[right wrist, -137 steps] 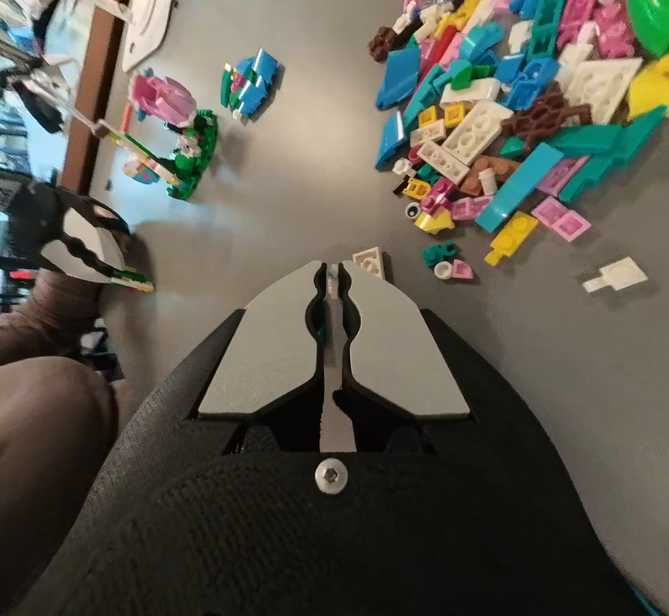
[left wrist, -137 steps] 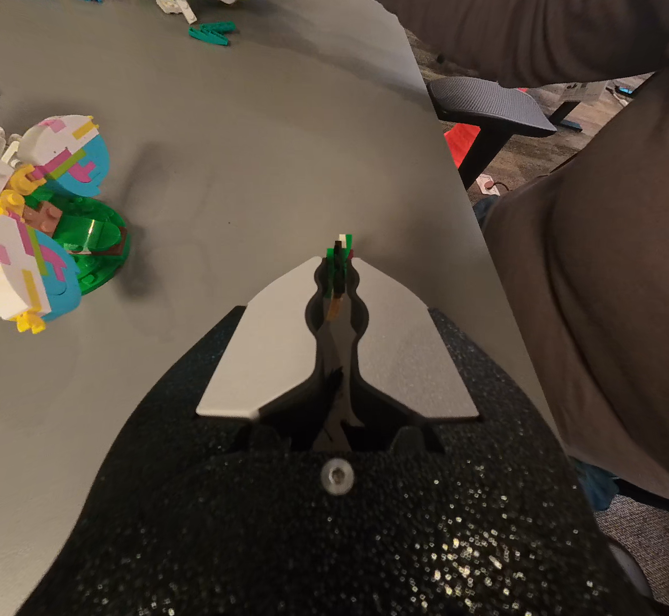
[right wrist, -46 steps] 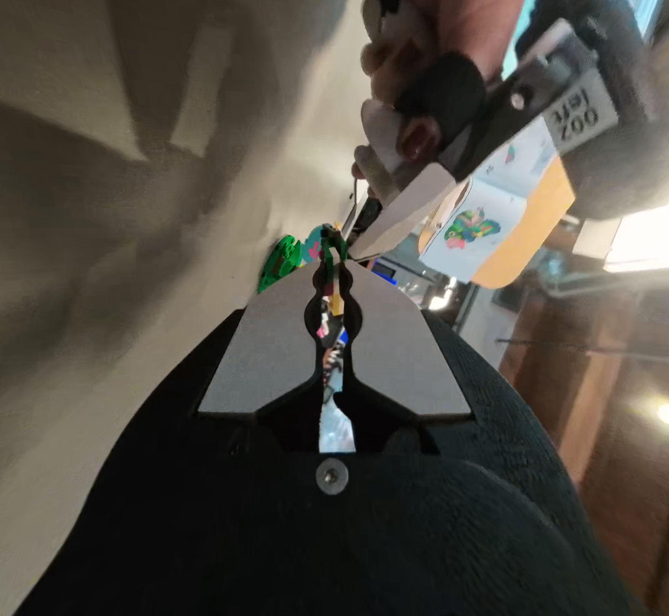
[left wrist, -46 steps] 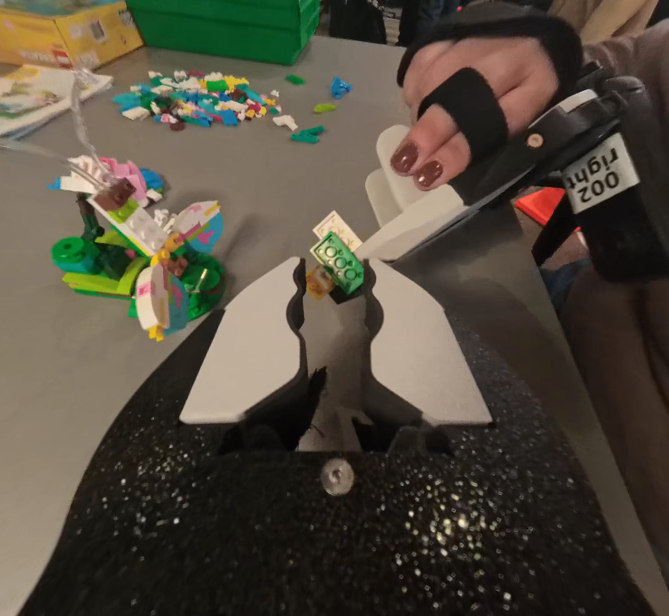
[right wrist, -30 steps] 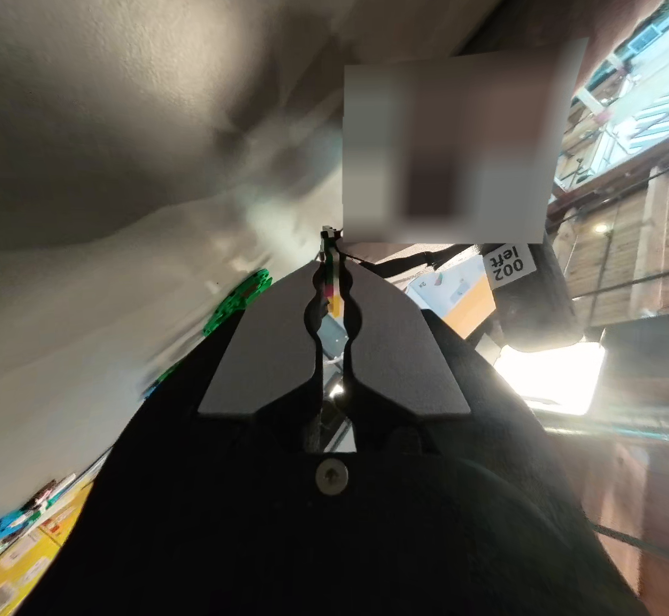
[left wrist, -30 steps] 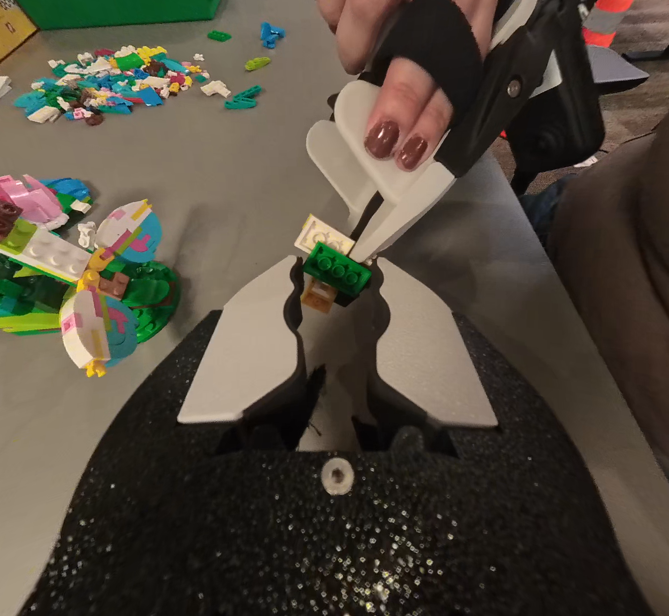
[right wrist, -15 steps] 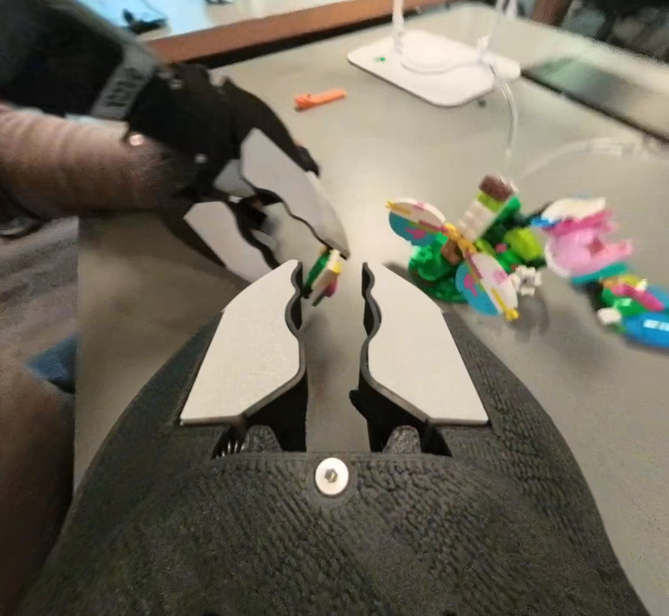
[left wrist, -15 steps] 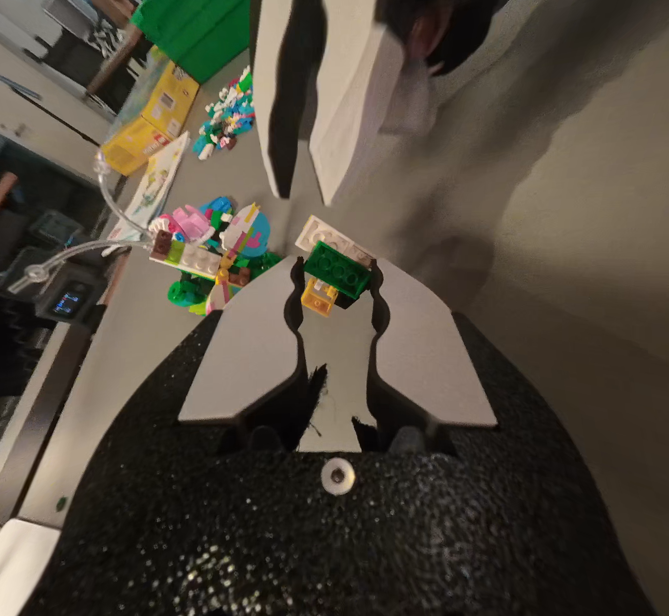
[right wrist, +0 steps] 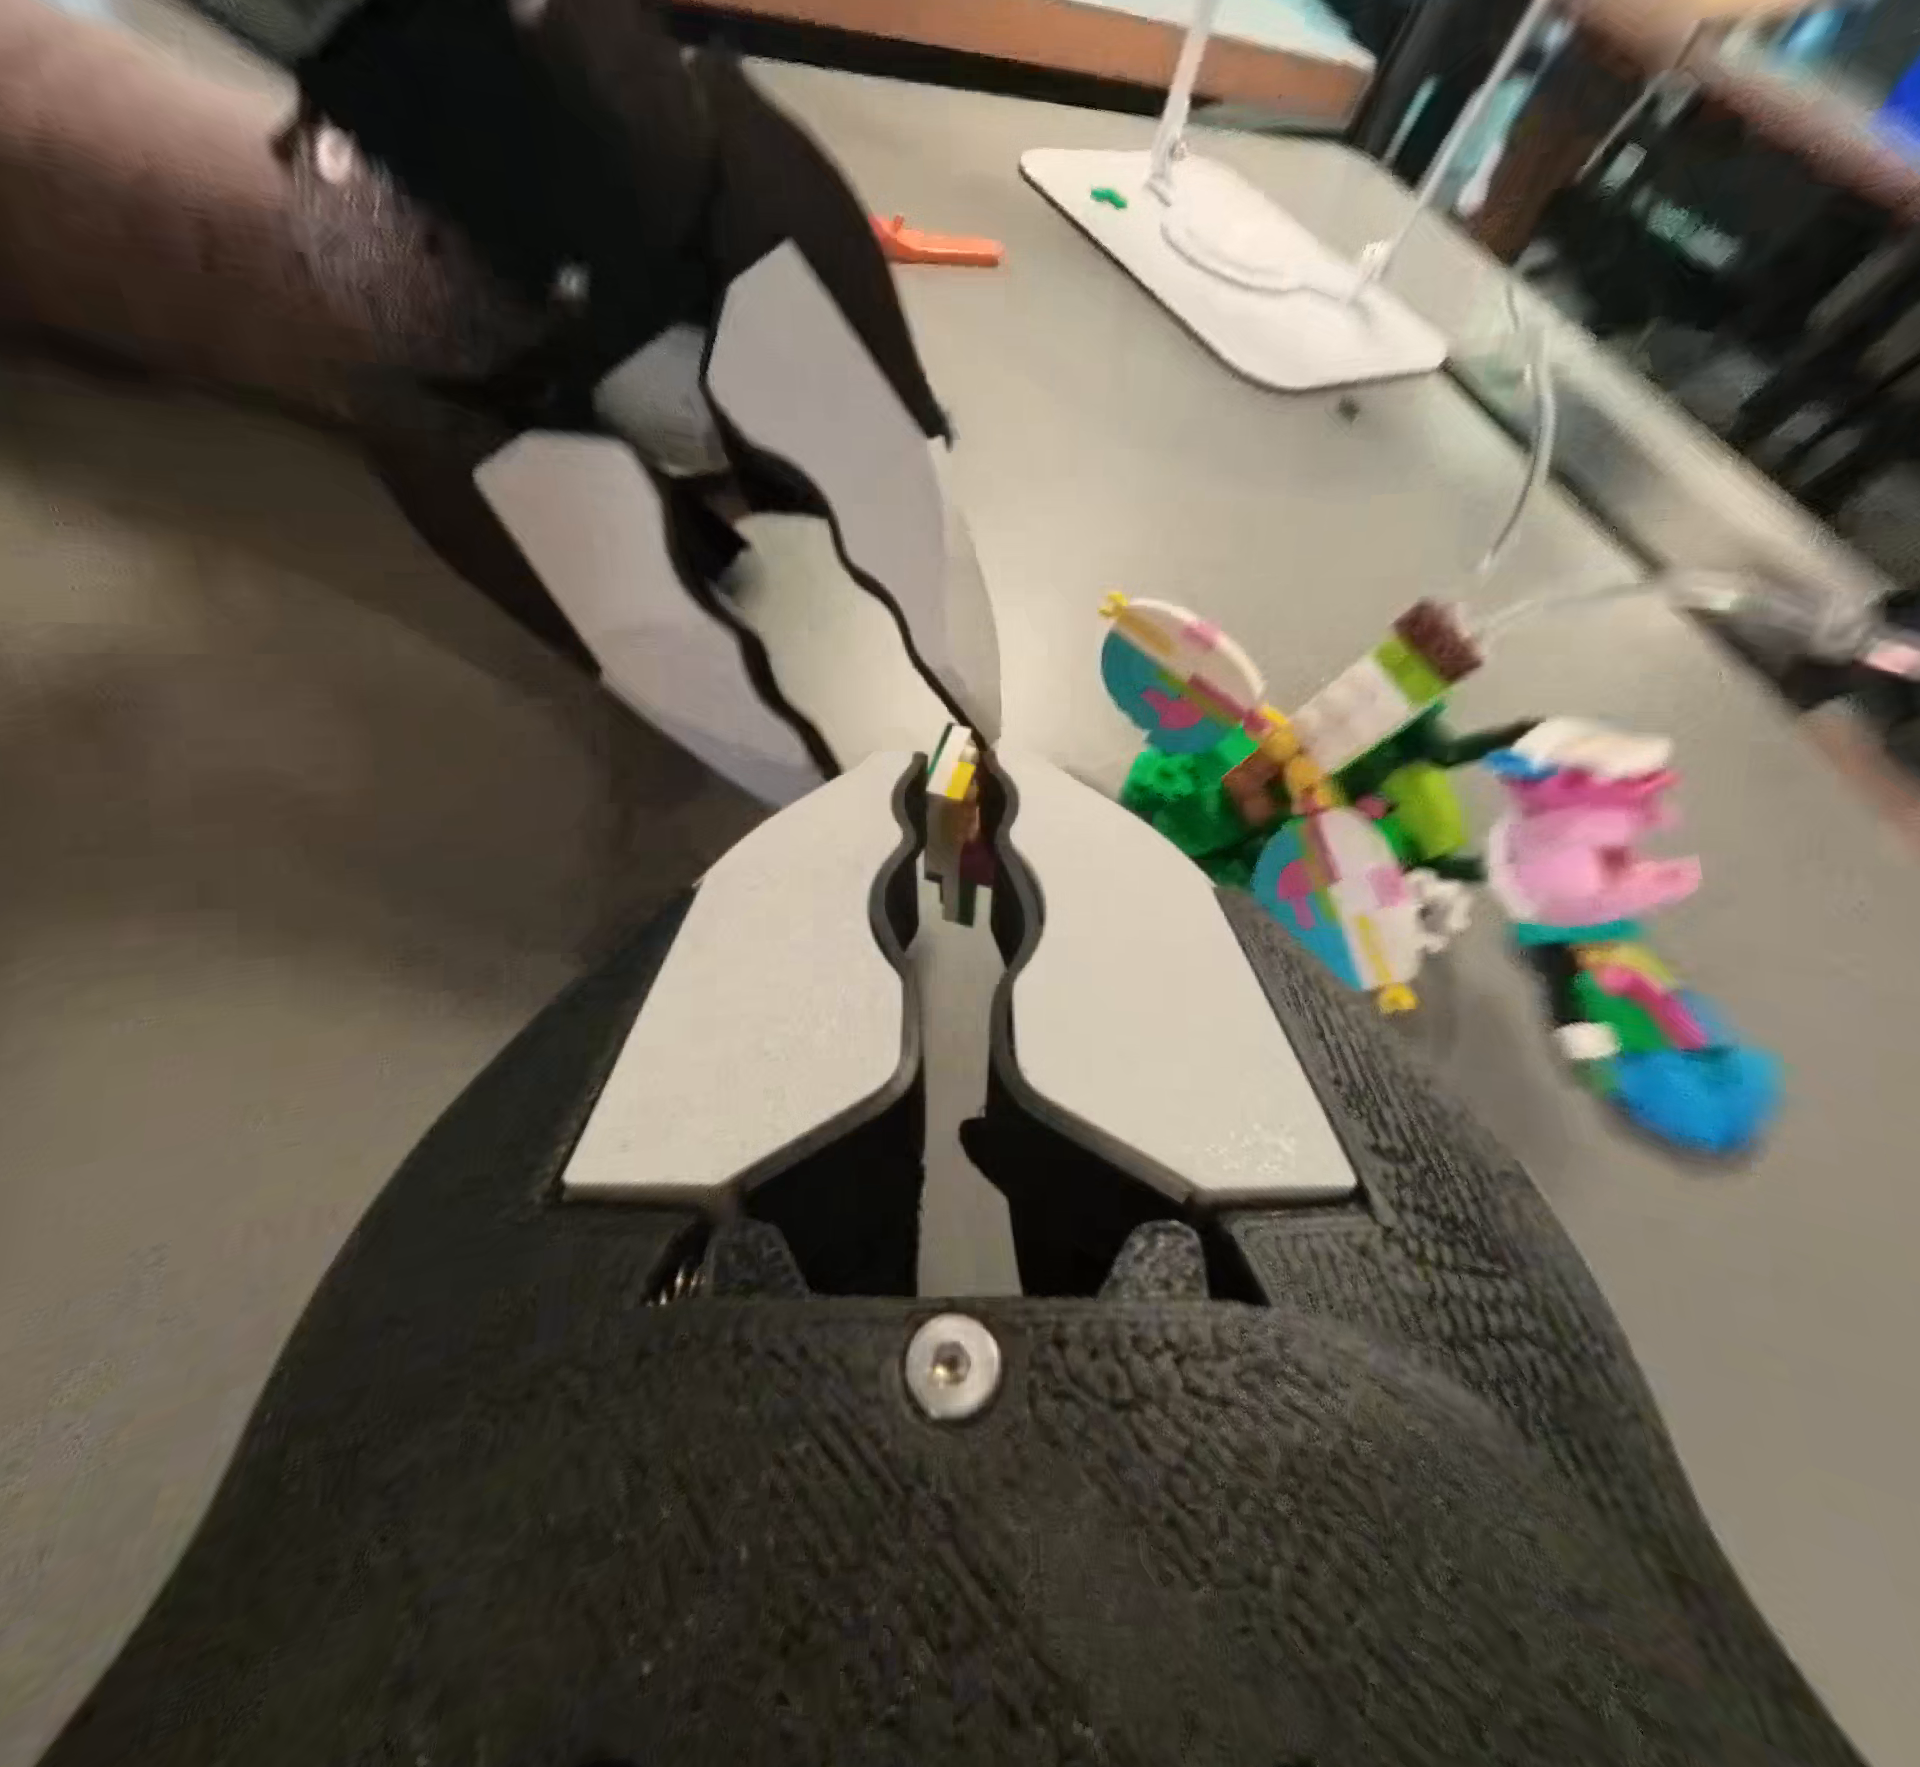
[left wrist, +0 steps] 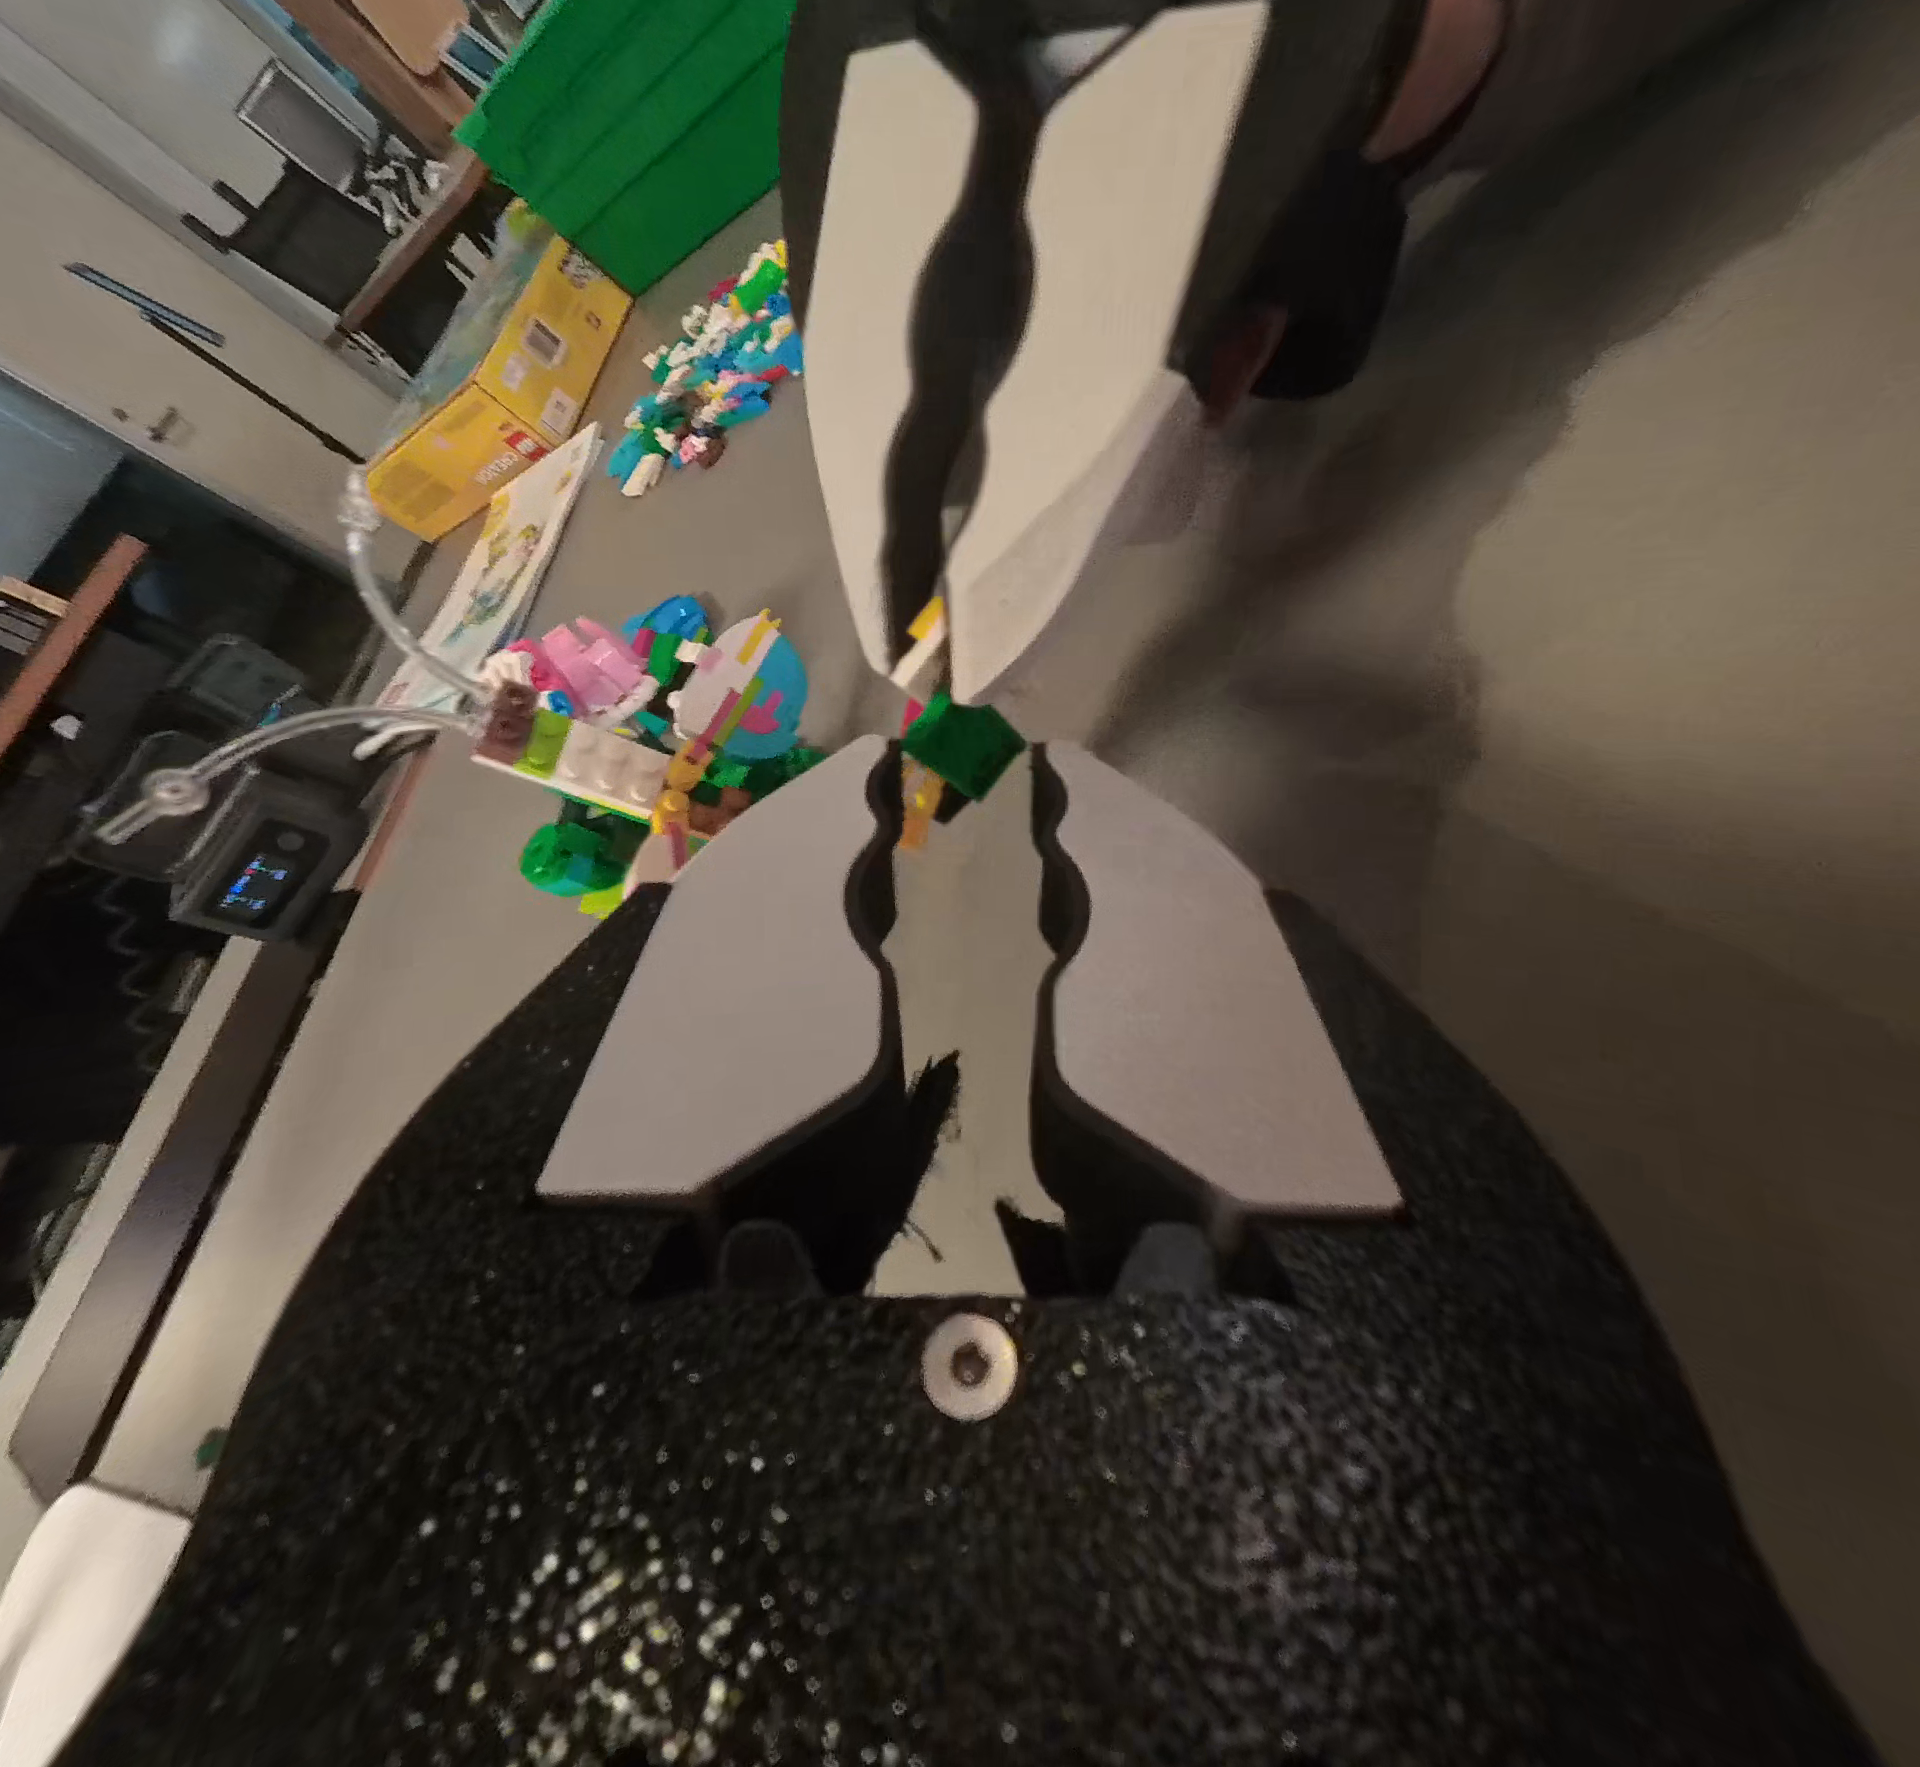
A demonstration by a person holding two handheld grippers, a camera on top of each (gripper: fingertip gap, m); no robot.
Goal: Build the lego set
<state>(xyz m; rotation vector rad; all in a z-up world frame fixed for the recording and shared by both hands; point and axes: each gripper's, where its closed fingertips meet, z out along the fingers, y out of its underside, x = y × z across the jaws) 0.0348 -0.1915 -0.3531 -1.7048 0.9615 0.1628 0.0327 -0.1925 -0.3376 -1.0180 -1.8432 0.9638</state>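
My left gripper (left wrist: 954, 751) is shut on a small brick assembly (left wrist: 961, 759) with a green brick on top and an orange piece below, held above the grey table. My right gripper (left wrist: 925, 673) comes down from above, and its tips close on the white and yellow plate end of the same assembly. In the right wrist view the assembly (right wrist: 954, 824) sits edge-on between the right gripper (right wrist: 954, 767) fingers. The left gripper (right wrist: 904, 741) meets it from the upper left.
A built butterfly-and-flower model (left wrist: 665, 730) stands on the table to the left, with a clear tube on it; it also shows in the right wrist view (right wrist: 1299, 761). Farther back lie a loose brick pile (left wrist: 717, 387), a booklet (left wrist: 509, 554), a yellow box (left wrist: 509, 408) and green bins (left wrist: 644, 76). A white stand base (right wrist: 1236, 263) lies beyond.
The right gripper was open half a second ago; it has moved in and closed on the assembly's end. The left gripper has kept hold of the assembly throughout.
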